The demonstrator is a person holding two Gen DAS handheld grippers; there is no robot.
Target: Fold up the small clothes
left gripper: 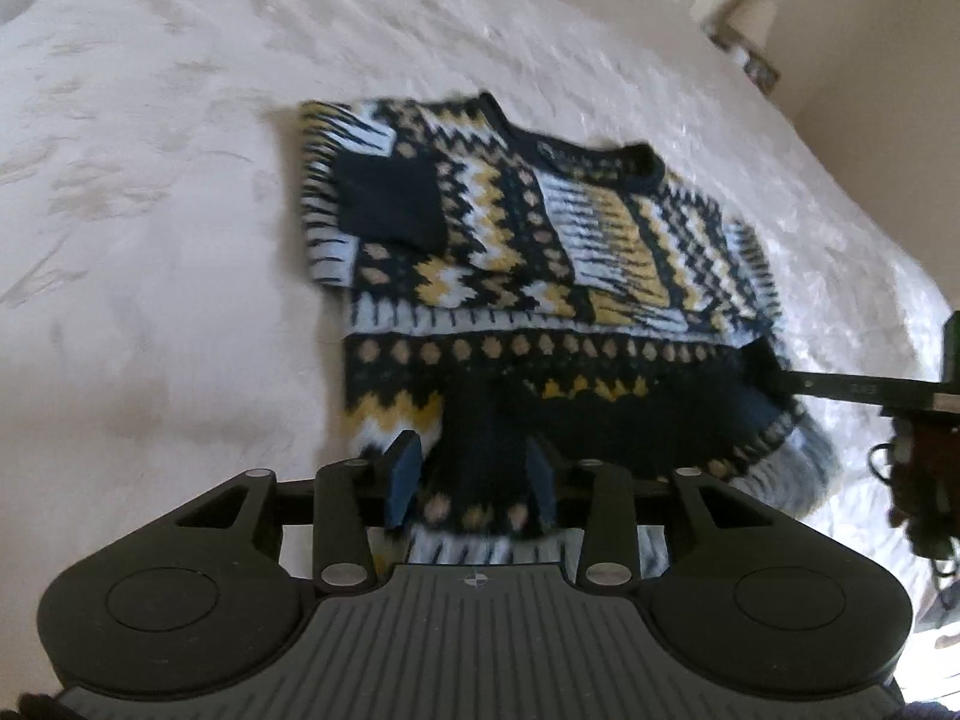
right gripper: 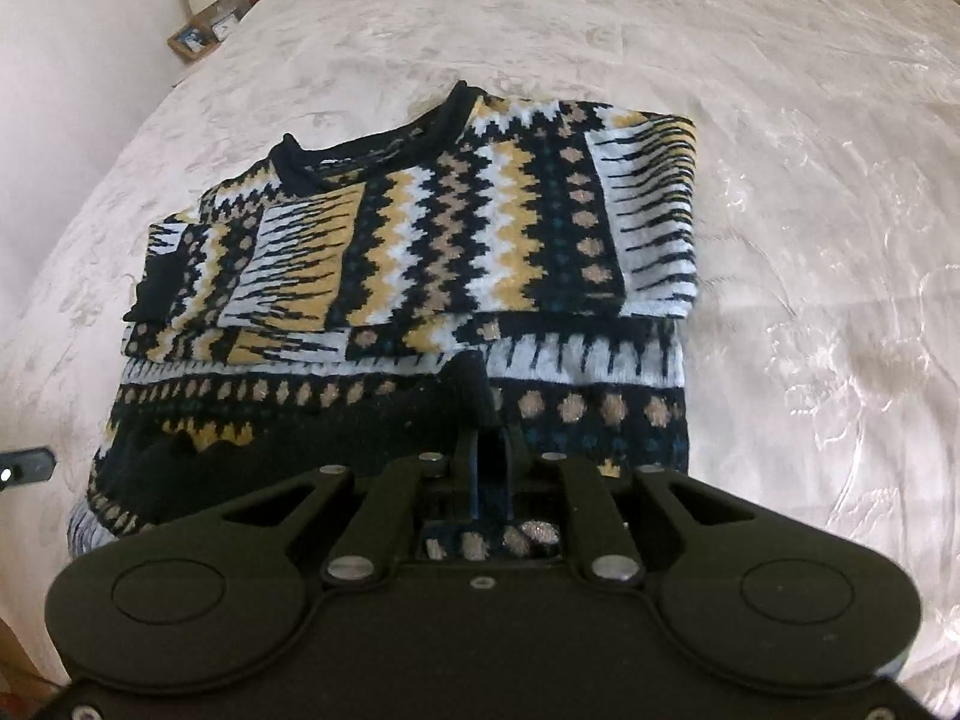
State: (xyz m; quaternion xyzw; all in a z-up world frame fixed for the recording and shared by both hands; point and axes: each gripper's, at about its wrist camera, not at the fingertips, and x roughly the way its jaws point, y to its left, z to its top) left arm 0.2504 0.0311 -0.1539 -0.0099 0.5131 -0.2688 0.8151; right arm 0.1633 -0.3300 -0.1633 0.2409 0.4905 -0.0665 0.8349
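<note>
I see the knitted sweater (left gripper: 516, 252) with navy, white and mustard zigzag bands lying flat on the cream quilted bedspread (left gripper: 156, 192), its sleeves folded across the chest and its navy collar (right gripper: 372, 138) pointing away from me. Its lower hem is doubled up toward the middle, and the fold sits right under both of my tools. My left tool (left gripper: 474, 480) has its blue pads spread apart, with the hem's edge lying between them but not squeezed. My right tool (right gripper: 489, 468) has its fingers nearly pressed together, pinching a ridge of the navy hem fabric that rises between them. In the left view the right tool's dark finger reaches in from the side onto the sweater's hem corner. A small wooden picture frame (right gripper: 193, 39) stands beyond the bed's far corner
</note>
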